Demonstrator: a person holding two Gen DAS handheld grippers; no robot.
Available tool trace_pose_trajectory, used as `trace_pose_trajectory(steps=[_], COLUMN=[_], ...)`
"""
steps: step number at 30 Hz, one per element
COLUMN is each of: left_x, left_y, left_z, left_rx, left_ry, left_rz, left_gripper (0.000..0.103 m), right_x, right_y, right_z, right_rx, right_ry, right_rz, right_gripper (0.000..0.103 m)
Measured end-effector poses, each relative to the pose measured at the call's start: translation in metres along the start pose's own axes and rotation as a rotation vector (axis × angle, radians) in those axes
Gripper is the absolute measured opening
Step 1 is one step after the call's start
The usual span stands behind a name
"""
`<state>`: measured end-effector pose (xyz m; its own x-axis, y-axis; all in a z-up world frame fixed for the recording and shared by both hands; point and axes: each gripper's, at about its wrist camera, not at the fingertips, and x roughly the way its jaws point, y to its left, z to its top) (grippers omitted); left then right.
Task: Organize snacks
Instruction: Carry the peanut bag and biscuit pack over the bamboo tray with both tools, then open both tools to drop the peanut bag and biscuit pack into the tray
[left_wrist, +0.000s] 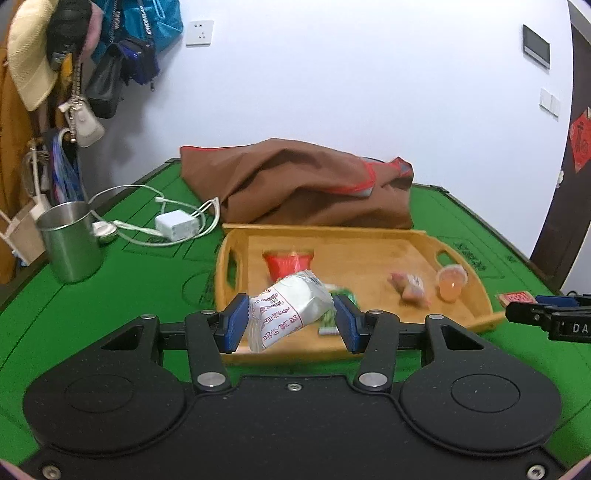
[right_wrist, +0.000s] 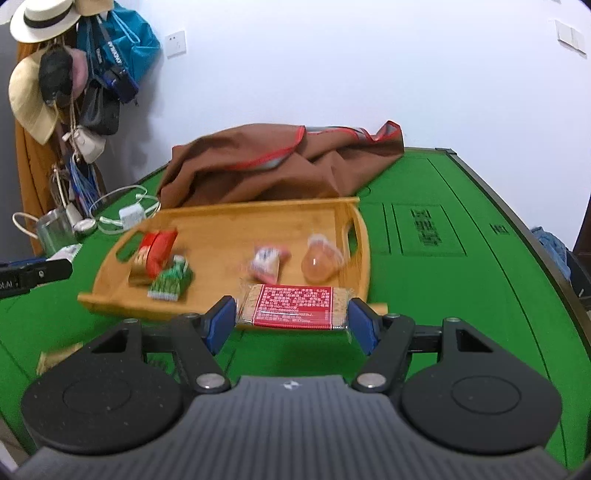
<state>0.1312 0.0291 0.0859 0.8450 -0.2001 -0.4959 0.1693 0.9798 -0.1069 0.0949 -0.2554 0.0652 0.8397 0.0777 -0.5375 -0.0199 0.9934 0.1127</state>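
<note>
Left claw (left_wrist: 290, 323) clamps a white wrapped snack (left_wrist: 291, 308), right claw (right_wrist: 291, 321) grips a red-labelled cracker bar (right_wrist: 293, 306), both carried above the wooden tray's (left_wrist: 476, 295) near edge, presumably for sorting alongside its snacks.

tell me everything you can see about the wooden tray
The wooden tray looks like pale bamboo: rectangular, with a low raised rim and a cut-out handle at each short end. It lies flat on the green table, its far edge close to a brown bag. Inside lie a red packet, a green packet, a small pink wrapped snack and a jelly cup.
</note>
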Motion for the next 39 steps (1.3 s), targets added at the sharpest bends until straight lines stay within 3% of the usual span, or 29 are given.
trace_pose_trajectory(steps=[7,17,28,39], left_x=[0.053,0.136,0.213,0.247], left_y=[0.004,0.006,-0.005,-0.009], left_z=[0.04,0.08,0.097,0.087], left_rx=[-0.028,-0.058,-0.025,0.006], left_ry=[0.093,0.208,0.302,0.35], left_rz=[-0.046,-0.035,0.026,0.063], left_gripper=[0.048,0.048,0.048,0.048], right_x=[0.049,0.121,0.18,0.21], right_y=[-0.009,-0.004,0.006,0.017], right_z=[0.045,0.082,0.09,0.083], right_rx=[0.065,0.017,-0.007,-0.042], right_ry=[0.085,0.188,0.276,0.305], right_rz=[0.04,-0.035,-0.061,-0.054], right_gripper=[0.068,0.068,0.068,0.069])
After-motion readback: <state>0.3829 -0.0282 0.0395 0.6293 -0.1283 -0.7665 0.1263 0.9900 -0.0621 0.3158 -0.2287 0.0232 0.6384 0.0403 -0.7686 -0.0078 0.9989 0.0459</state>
